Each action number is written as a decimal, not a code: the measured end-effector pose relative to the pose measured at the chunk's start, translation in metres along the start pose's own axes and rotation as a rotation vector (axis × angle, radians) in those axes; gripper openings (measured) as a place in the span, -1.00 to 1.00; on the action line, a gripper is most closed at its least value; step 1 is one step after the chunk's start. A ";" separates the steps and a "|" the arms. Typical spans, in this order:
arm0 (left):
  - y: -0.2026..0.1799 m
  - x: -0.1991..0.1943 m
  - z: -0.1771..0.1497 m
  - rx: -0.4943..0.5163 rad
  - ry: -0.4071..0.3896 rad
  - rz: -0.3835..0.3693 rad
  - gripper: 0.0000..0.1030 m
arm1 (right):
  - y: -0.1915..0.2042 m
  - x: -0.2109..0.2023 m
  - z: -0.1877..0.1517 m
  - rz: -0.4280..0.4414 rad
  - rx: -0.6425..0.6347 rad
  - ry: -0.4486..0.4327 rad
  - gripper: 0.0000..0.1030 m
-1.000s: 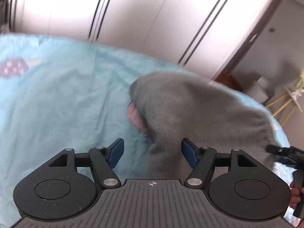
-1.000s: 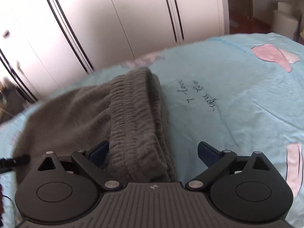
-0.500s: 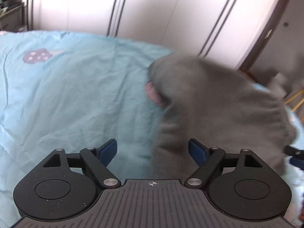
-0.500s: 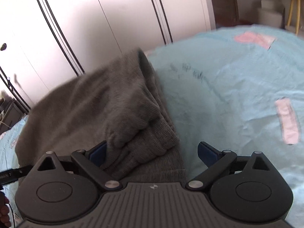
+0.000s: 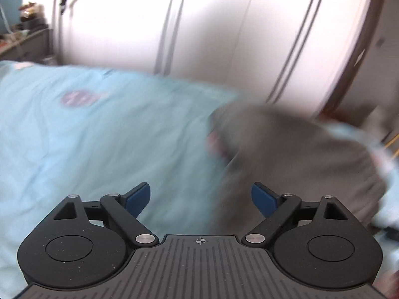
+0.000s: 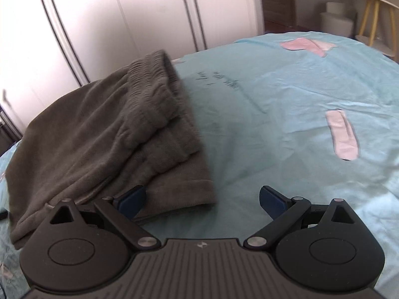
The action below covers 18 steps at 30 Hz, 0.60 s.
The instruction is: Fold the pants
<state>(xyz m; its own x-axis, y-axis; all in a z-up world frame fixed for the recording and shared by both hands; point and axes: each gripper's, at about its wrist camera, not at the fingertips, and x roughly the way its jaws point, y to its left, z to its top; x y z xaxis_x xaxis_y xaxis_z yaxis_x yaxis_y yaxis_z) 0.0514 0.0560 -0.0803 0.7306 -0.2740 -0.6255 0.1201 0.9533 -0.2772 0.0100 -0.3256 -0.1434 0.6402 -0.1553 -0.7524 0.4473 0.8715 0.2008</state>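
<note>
1. Two sets of tongs here, both spread wide with nothing pinched between the blue pads. The left tongs (image 5: 200, 197) hang above the bed, and the right tongs (image 6: 202, 199) hang just past the near corner of the pants.
2. Pants (image 6: 107, 129): grey, soft knit, folded into a thick bundle lying flat on the bed. In the right wrist view the ribbed waistband (image 6: 152, 74) sits on top, at the end of the pants nearest the wardrobe, and the right tongs' left pad (image 6: 131, 198) is over the pants' near hem.
3. In the left wrist view the pants (image 5: 299, 159) are a blurry grey heap, with the left tongs' right pad (image 5: 263, 199) over their near edge and the other pad over bare sheet.
4. Bed (image 6: 286, 104): light blue sheet under the pants, with pink patches and some dark handwriting-style print right beside the pants.
5. Behind the pants, white wardrobe doors (image 6: 112, 25) with dark vertical lines. Left wrist view is too smeared for more.
</note>
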 end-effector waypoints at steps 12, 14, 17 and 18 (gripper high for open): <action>0.044 0.175 0.070 -0.520 0.358 -0.428 0.80 | -0.015 -0.002 -0.012 0.089 0.073 -0.052 0.90; 0.045 0.191 0.073 -0.565 0.356 -0.443 0.74 | -0.017 0.002 -0.010 0.103 0.077 -0.073 0.90; 0.043 0.187 0.084 -0.493 0.213 -0.450 -0.15 | -0.020 0.012 -0.010 0.124 0.096 -0.067 0.90; 0.039 0.180 0.089 -0.431 0.150 -0.456 -0.16 | -0.021 0.015 -0.011 0.127 0.098 -0.069 0.90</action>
<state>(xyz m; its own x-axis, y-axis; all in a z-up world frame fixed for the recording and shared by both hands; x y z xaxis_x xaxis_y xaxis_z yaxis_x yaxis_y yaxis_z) 0.2474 0.0548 -0.1388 0.5641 -0.6842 -0.4623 0.0923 0.6086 -0.7881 0.0032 -0.3414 -0.1653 0.7350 -0.0814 -0.6731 0.4168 0.8373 0.3539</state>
